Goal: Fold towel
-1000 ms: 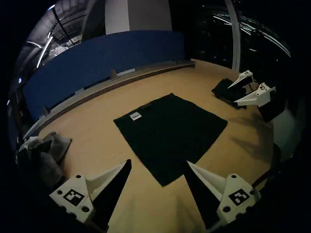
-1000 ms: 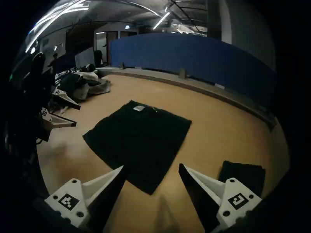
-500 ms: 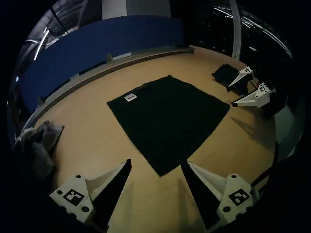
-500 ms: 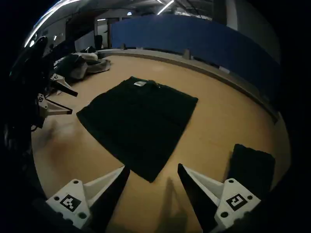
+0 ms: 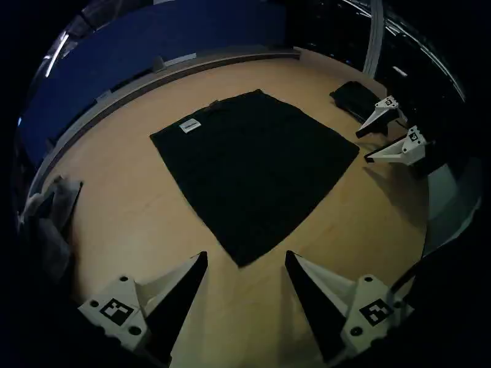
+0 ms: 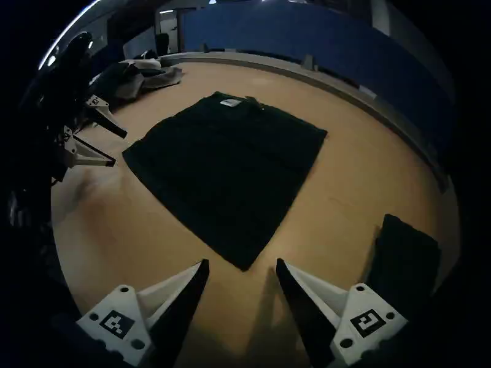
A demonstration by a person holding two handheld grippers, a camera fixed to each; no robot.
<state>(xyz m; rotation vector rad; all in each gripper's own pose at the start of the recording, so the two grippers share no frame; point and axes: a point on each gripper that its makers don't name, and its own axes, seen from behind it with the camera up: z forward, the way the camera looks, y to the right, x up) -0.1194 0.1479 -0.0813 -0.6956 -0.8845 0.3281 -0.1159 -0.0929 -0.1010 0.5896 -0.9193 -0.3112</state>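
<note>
In the left gripper view, the dark towel [image 5: 255, 165] lay flat on the wooden bench [image 5: 141, 214], set diamond-wise with its near corner pointing between the spread, empty fingers of the left claw [image 5: 245, 254]. The right claw [image 5: 362, 148] hovered released, just beside the towel's right-hand corner. The long axis seemed to run from the far edge carrying the white label [image 5: 189, 126] down towards the camera, though the cloth looked close to square.

In the right gripper view, the towel [image 6: 227, 165] again aimed a corner at the right claw [image 6: 241, 262], which stood open and held nothing. The left claw [image 6: 120, 148] waited at the opposite corner. A folded dark cloth [image 6: 405, 257] sat apart on the right. The likely risks were a claw scraping the bench and missing the thin corner, or uneven lifts skewing the fold.
</note>
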